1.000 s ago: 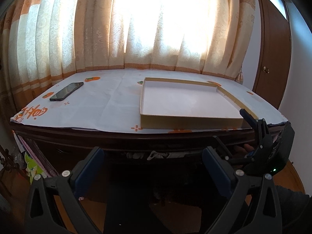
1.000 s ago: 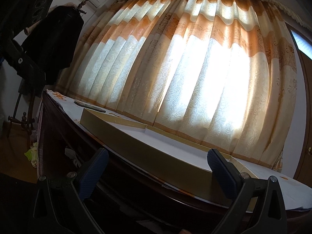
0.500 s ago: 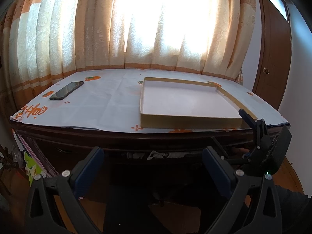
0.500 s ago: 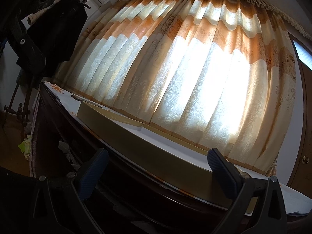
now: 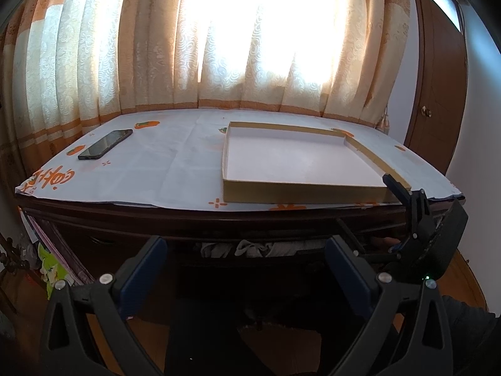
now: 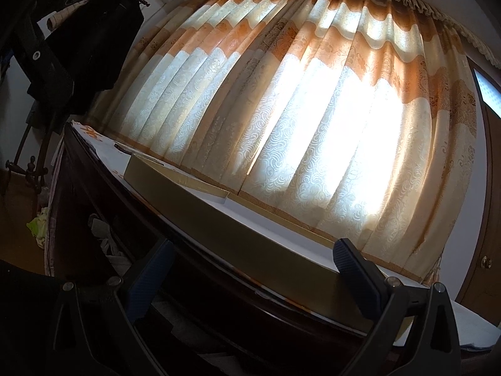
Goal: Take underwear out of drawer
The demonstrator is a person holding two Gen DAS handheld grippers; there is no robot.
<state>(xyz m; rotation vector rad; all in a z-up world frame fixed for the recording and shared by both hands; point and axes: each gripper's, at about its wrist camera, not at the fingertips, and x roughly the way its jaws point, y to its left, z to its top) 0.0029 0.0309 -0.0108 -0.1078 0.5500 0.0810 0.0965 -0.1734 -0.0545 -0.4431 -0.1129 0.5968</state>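
Left hand-held gripper: held low in front of the desk, aimed at the drawer gap; fingers are spread wide, nothing between them. The stance is judged as a ready approach to the cloth.
Right hand-held gripper: seen at 3 o'clock in the left wrist view, close beside the desk's front edge; fingers are spread, nothing pinched. It is judged to be placed there to work the drawer, though contact with the front cannot be confirmed.
Drawer: open by a narrow slot under the desk top; interior is mostly in shadow.
Underwear: lies inside the drawer, at 12 o'clock from the left fingers; grey-white, crumpled, several folds are bunched at the front lip. Single pieces cannot be told apart. Soft and limp handling is expected.
Tray: shallow, gold-walled, bare white floor, set on the desk at 1 o'clock; judged a likely drop place.
Phone: lies flat at 11 o'clock, well apart from the tray.
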